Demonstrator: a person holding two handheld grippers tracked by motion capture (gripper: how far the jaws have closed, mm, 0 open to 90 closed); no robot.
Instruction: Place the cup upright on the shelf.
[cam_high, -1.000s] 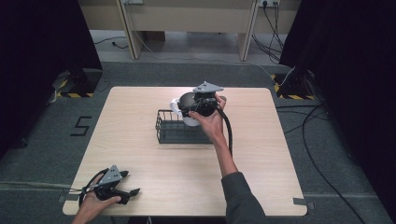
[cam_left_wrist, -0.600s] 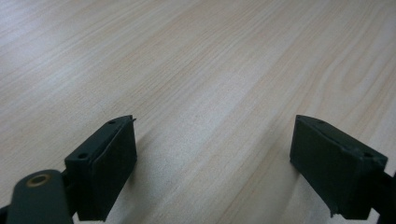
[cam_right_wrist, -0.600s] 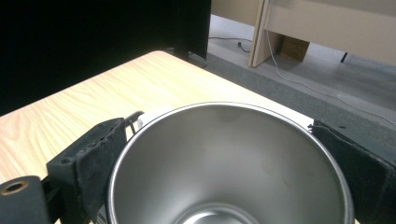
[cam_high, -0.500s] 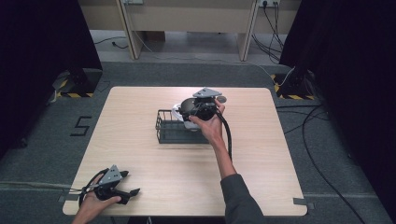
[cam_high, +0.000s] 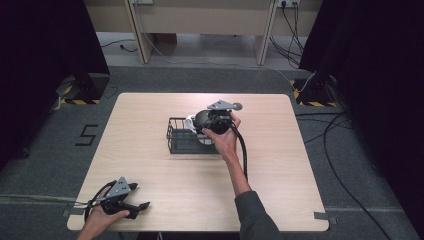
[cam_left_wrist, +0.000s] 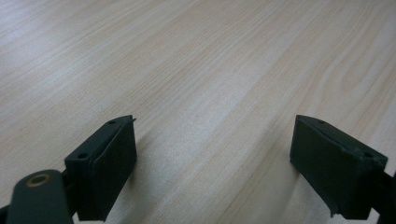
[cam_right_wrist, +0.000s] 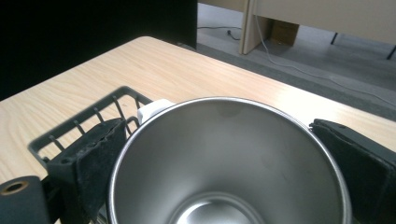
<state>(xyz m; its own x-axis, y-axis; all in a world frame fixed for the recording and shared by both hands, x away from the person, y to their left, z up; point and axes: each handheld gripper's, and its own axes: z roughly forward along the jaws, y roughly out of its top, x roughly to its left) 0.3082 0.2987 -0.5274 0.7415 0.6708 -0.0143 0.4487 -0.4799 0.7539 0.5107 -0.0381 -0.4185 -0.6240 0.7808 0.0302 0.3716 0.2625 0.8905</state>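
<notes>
A steel cup (cam_right_wrist: 233, 182), white on the outside (cam_high: 191, 121), sits between the jaws of my right gripper (cam_right_wrist: 224, 154), which press its rim from both sides. In the high view this right gripper (cam_high: 207, 126) holds the cup over the right end of a black wire basket (cam_high: 172, 137) at the table's middle. The basket's rim (cam_right_wrist: 79, 123) lies just beneath and left of the cup in the right gripper view. My left gripper (cam_high: 137, 206) rests at the table's near left corner, and its jaws stand wide apart over bare wood in the left gripper view (cam_left_wrist: 215, 154).
The light wooden table (cam_high: 280, 165) has free room to the right and in front of the basket. A black cable (cam_high: 243, 155) trails along the right forearm. Dark curtains and cables on the floor surround the table.
My right gripper, with the cup, has come slightly toward the near side and lower over the basket's right end. The left gripper has stayed put.
</notes>
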